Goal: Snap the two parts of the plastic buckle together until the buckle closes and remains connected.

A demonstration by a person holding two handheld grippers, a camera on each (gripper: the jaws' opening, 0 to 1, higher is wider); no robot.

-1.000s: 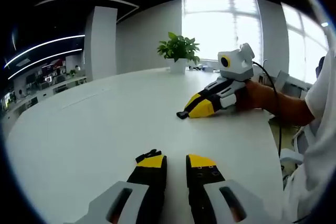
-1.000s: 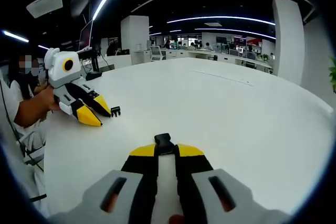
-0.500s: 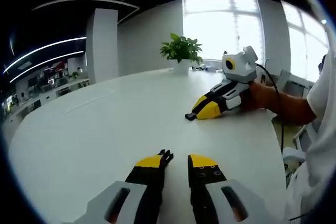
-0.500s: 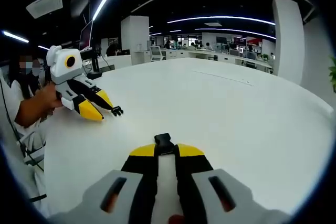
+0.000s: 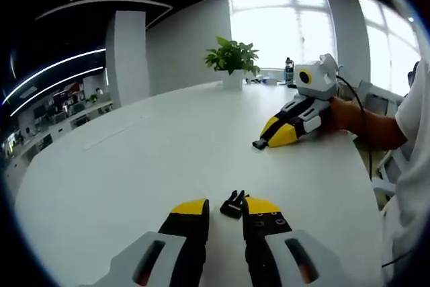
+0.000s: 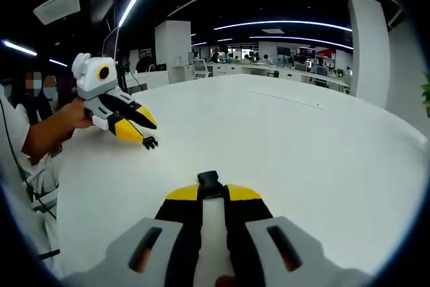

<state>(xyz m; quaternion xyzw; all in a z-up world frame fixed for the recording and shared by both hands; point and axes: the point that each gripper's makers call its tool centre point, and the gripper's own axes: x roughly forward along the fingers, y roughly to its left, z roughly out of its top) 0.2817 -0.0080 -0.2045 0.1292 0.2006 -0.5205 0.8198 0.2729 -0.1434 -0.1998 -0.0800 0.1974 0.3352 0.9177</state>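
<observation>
We've got each small, light, stiff buckle half (image 5: 233, 203) pinched by its tail in clenched jaws; other half (image 6: 209, 181) at 12 o'clock.

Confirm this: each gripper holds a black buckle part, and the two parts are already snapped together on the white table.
Not snapped together. The right gripper view shows the right gripper shut on one buckle part, with the left gripper well apart holding the other buckle part. Each gripper does hold a part over the white table.
</observation>
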